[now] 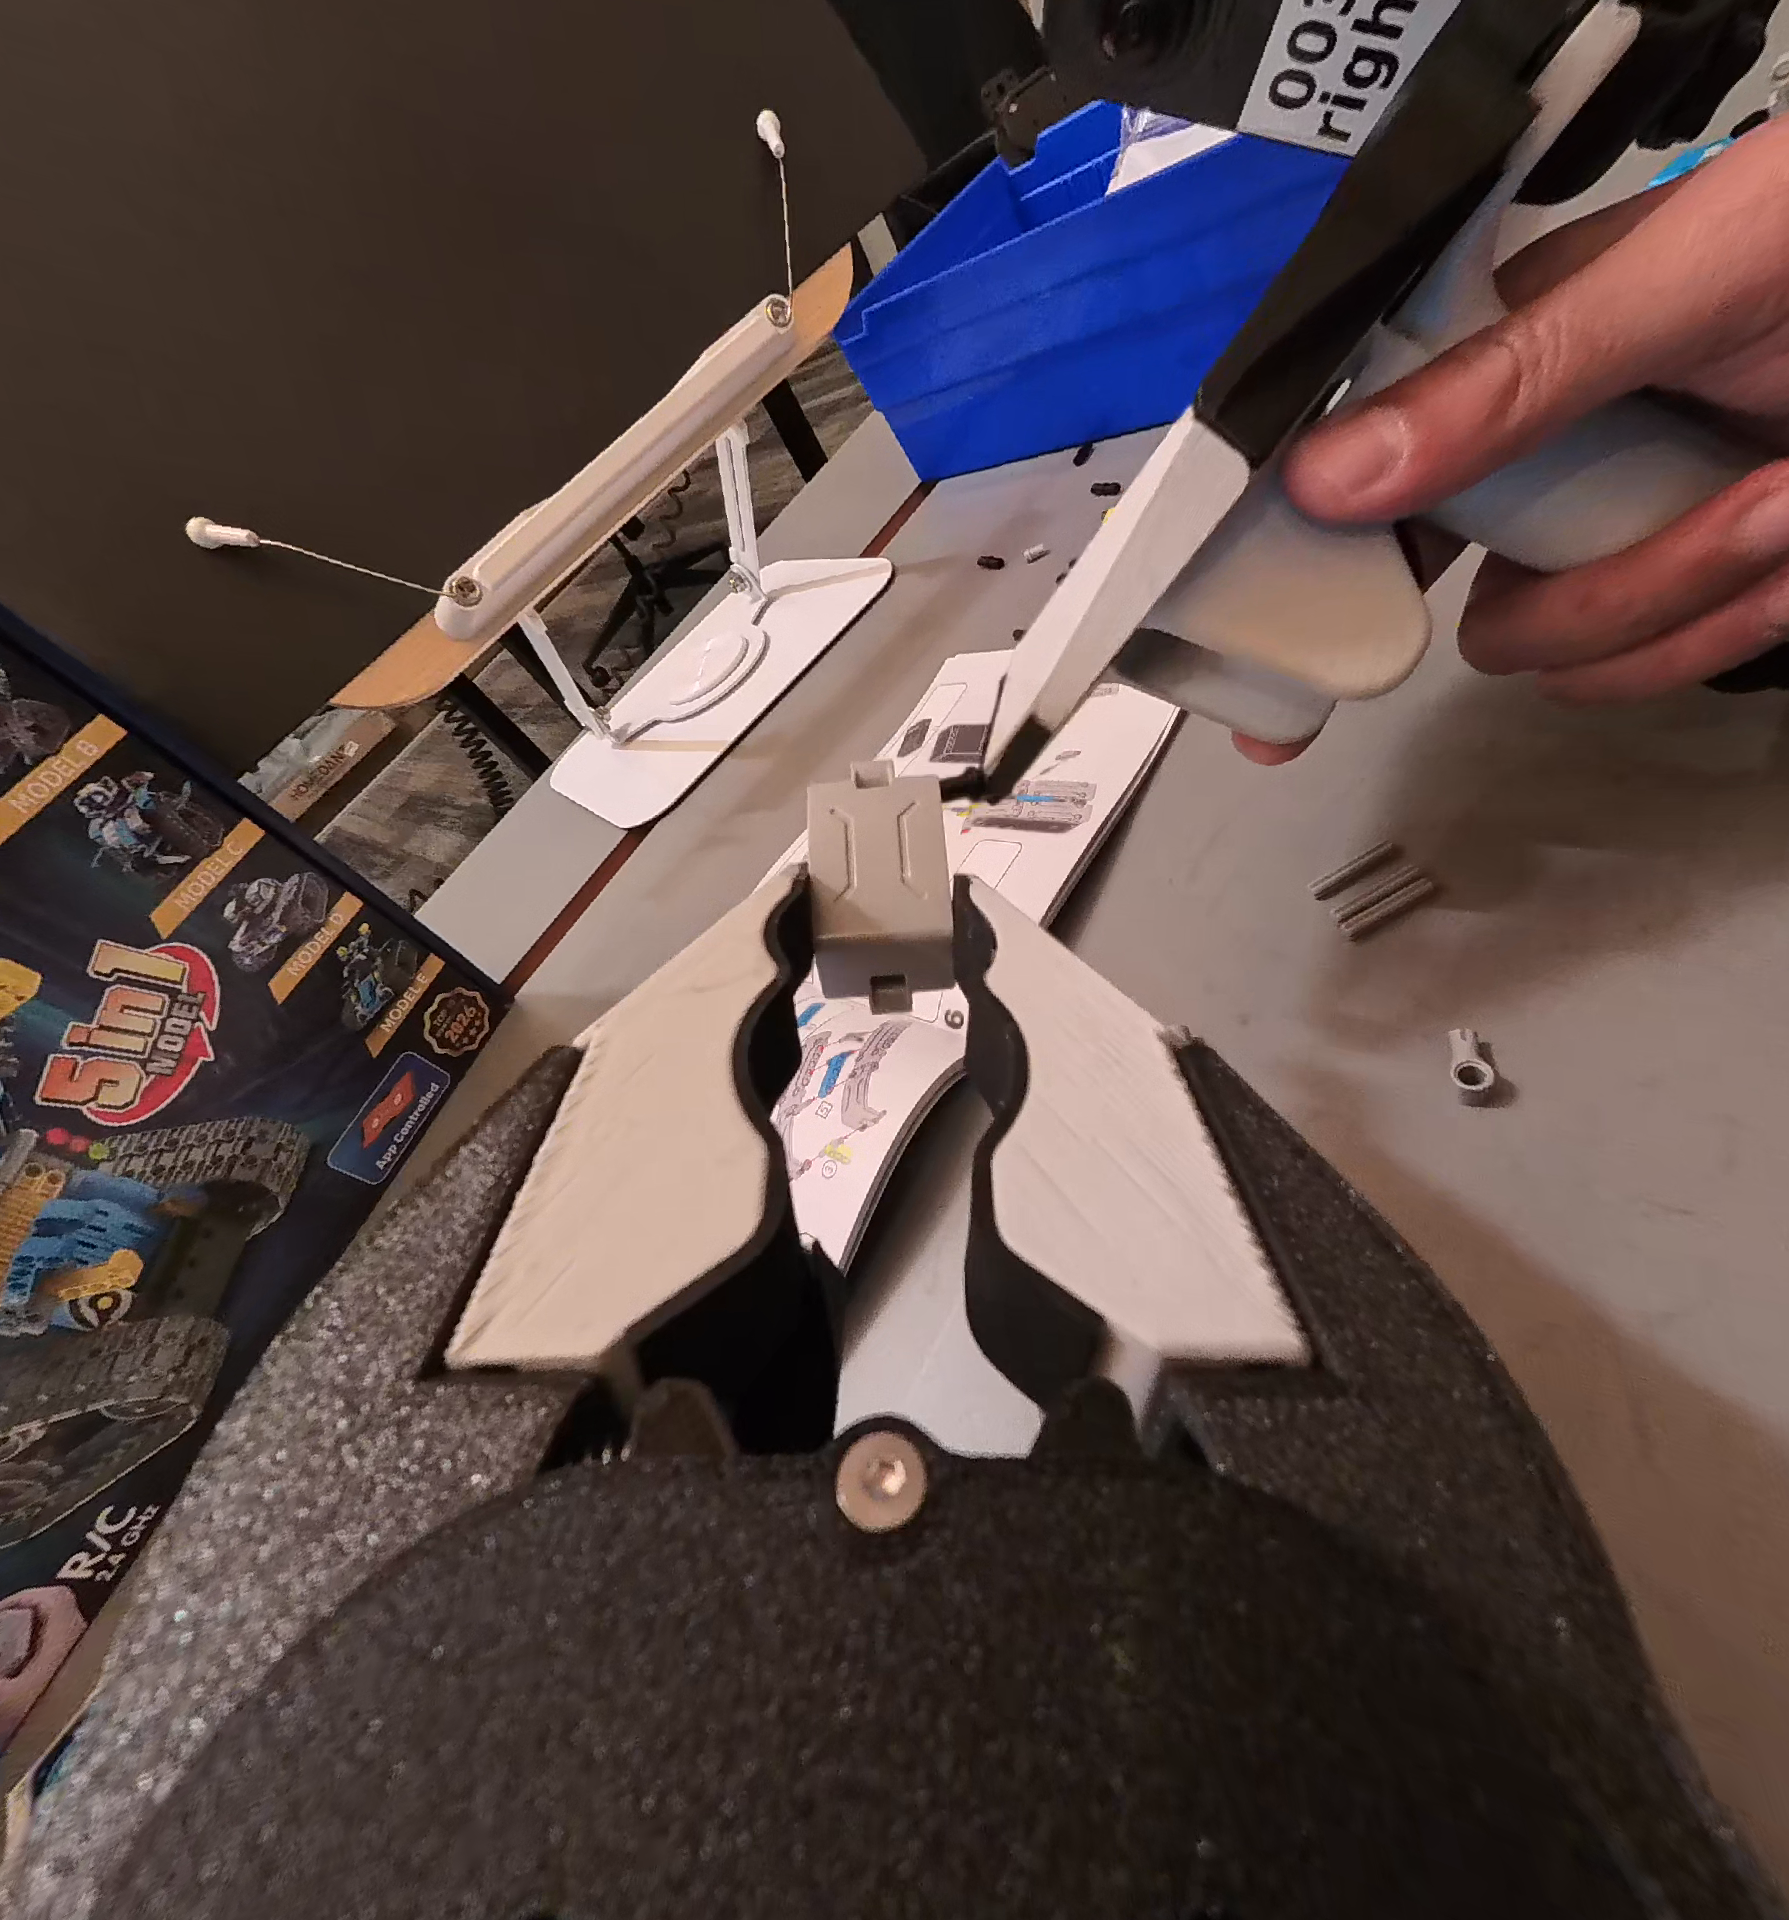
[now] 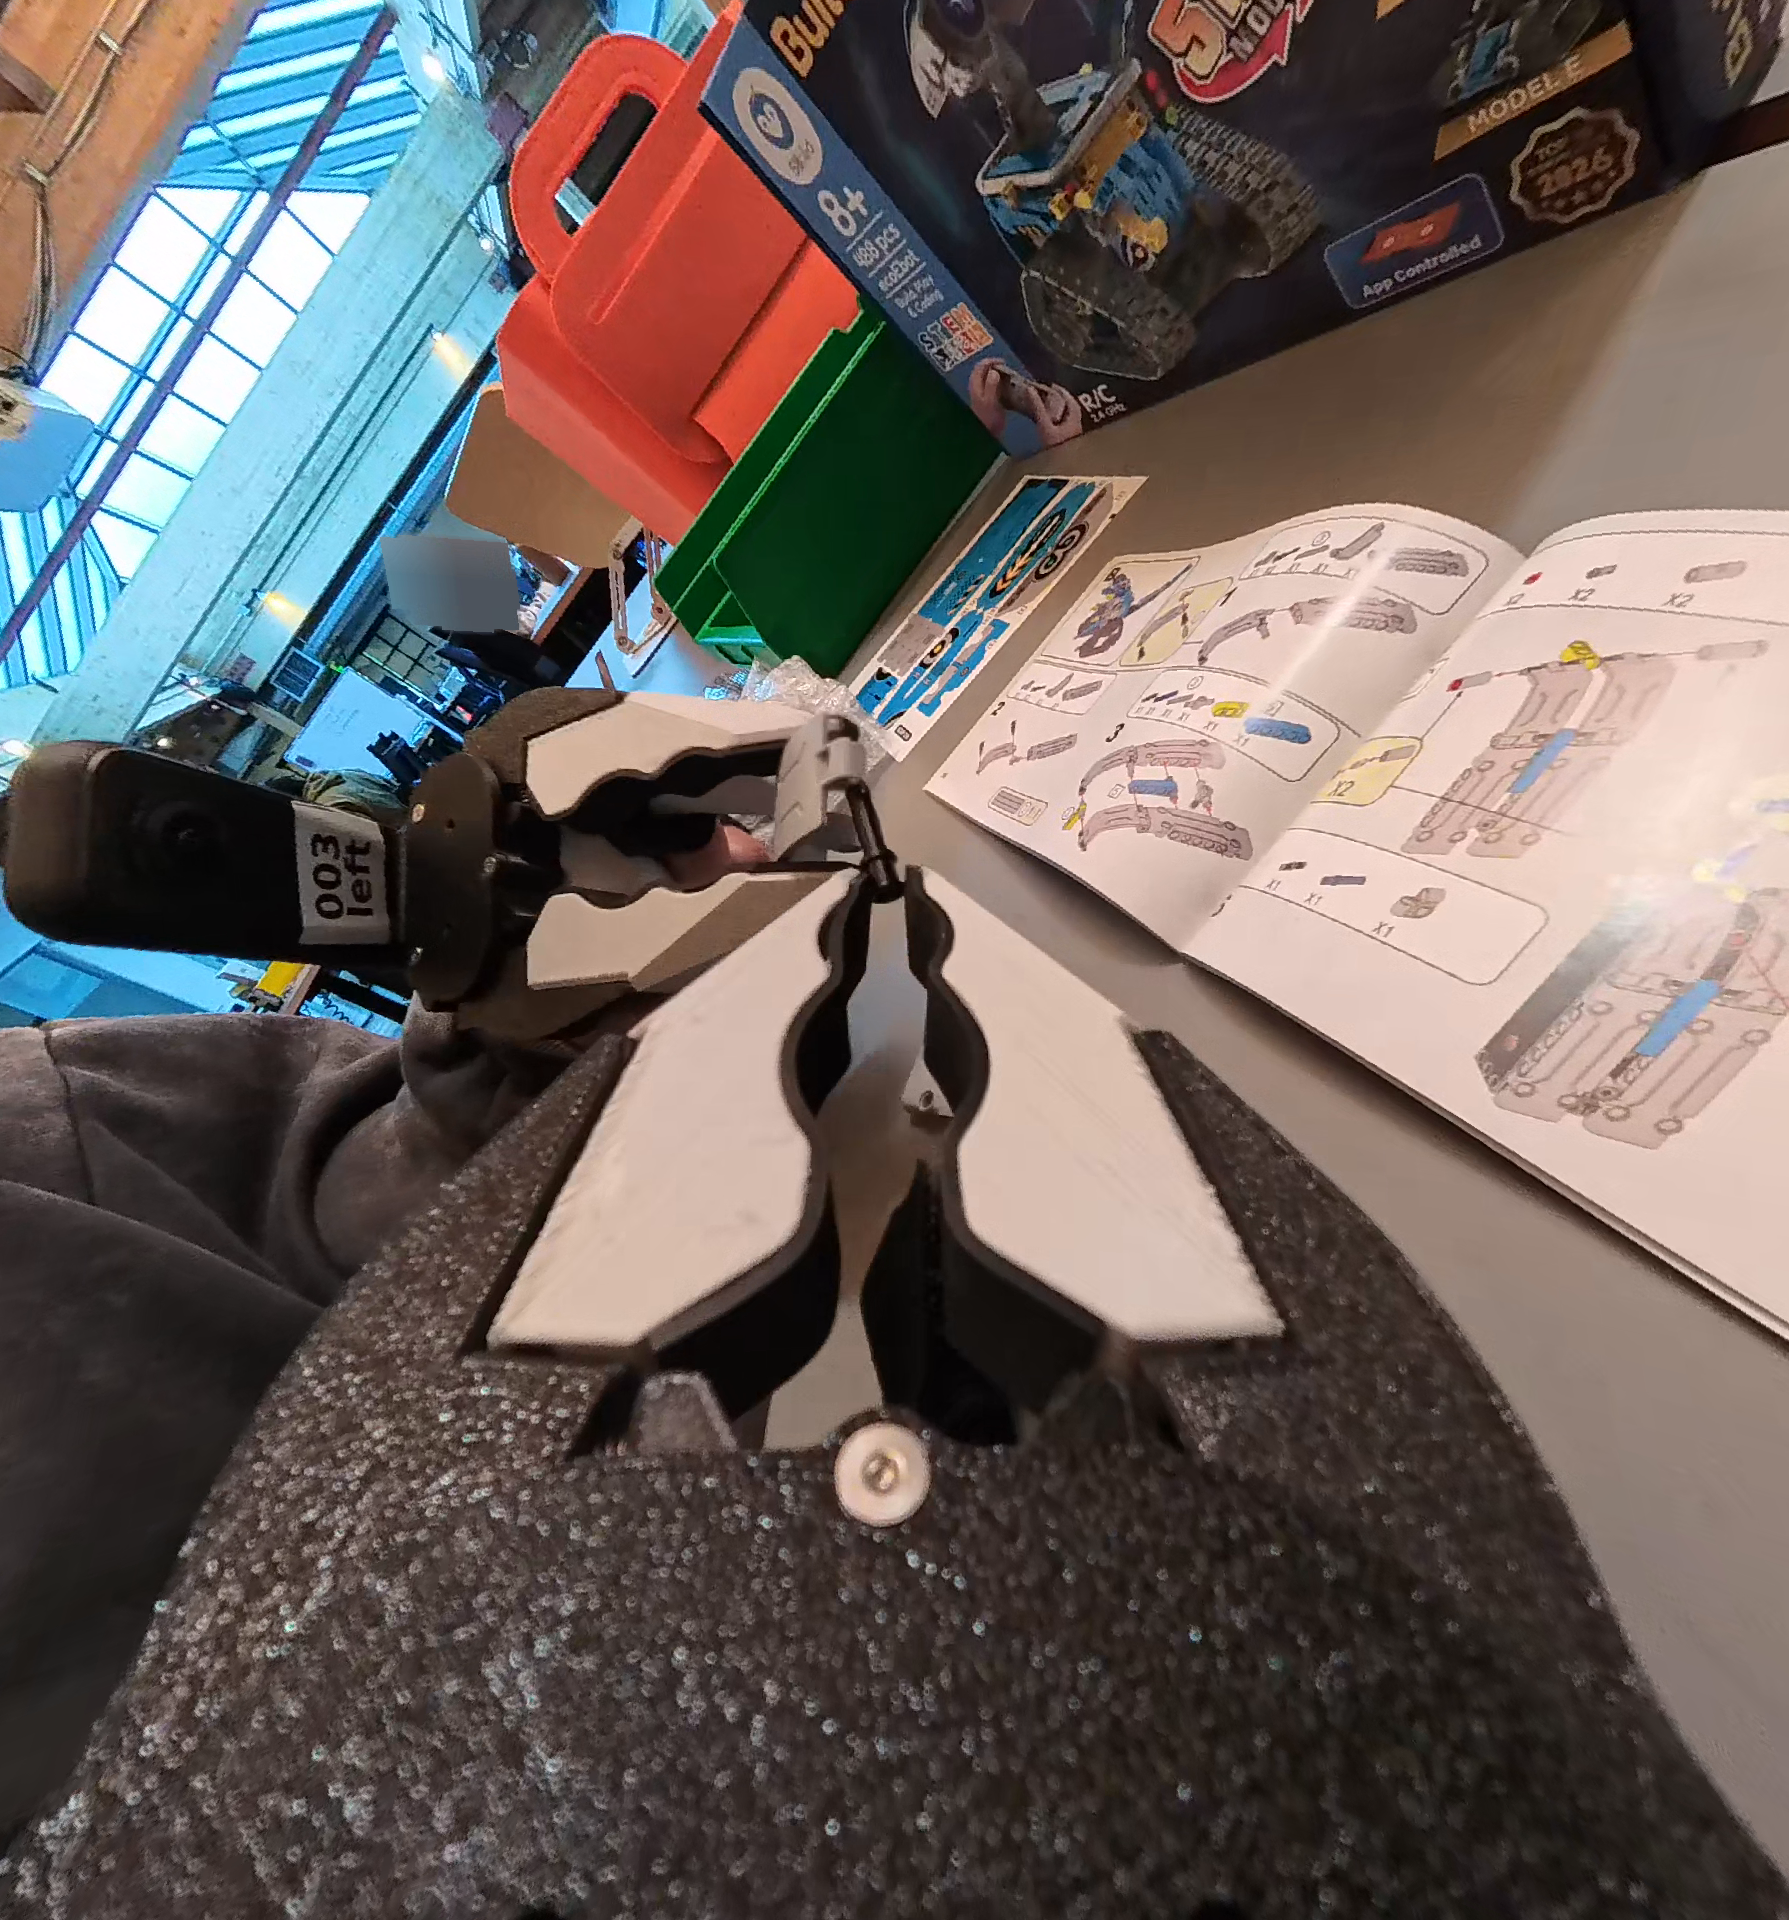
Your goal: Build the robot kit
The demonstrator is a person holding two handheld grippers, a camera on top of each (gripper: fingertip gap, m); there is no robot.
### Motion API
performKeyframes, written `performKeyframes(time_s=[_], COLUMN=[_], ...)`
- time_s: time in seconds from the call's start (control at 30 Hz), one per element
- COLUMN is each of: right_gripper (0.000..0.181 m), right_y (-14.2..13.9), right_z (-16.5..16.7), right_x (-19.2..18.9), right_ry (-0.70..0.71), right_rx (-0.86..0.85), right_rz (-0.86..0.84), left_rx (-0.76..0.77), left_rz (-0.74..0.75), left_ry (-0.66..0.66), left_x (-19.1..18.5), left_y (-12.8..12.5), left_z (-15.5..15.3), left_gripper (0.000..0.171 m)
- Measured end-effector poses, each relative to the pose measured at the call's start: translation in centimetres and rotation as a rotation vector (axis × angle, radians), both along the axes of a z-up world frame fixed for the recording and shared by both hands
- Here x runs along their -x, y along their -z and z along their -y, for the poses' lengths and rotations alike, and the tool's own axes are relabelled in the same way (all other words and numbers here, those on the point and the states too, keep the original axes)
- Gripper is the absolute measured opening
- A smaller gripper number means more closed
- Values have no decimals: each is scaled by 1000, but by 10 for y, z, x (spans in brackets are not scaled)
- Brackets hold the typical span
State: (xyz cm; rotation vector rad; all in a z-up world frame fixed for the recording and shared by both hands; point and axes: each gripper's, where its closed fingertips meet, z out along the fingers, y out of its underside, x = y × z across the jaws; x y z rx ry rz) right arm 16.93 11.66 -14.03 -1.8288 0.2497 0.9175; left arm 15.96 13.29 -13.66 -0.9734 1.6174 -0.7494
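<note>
My left gripper [image 1: 877, 906] is shut on a grey plastic building panel [image 1: 874, 868] and holds it upright above an open instruction booklet [image 1: 1082, 753]. My right gripper [image 1: 1009, 771], held by a hand [image 1: 1596, 416], comes in from the upper right, its tips at the panel's top right corner. In the right wrist view my right gripper [image 2: 885, 888] is shut on a small black pin [image 2: 874, 844]. The pin's far end touches the grey panel [image 2: 812, 779], which the left gripper [image 2: 817, 808] holds. A grey sleeve [image 2: 142, 1195] lies behind it.
A toy kit box [image 1: 142, 1091] [image 2: 1285, 156] stands along the table edge. The booklet [image 2: 1492, 831] lies open beside a sticker sheet [image 2: 994, 592]. Blue bin [image 1: 1056, 312], green bin [image 2: 828, 499], orange bin [image 2: 651, 291], white stand [image 1: 724, 686], grey axles [image 1: 1373, 894], grey connector [image 1: 1477, 1075]. The tips of both grippers are at nearly the same place.
</note>
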Motion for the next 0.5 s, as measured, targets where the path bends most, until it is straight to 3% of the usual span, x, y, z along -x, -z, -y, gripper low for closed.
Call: performKeyframes(time_s=[0.5], right_gripper=[5], right_y=[1], right_z=[0], right_x=[-4], right_ry=[9], right_rx=[12], right_rz=[-57], left_rx=[-59], left_rz=[-16], left_ry=[-24], left_x=[-1], left_y=[4], left_z=[-2], left_gripper=[26])
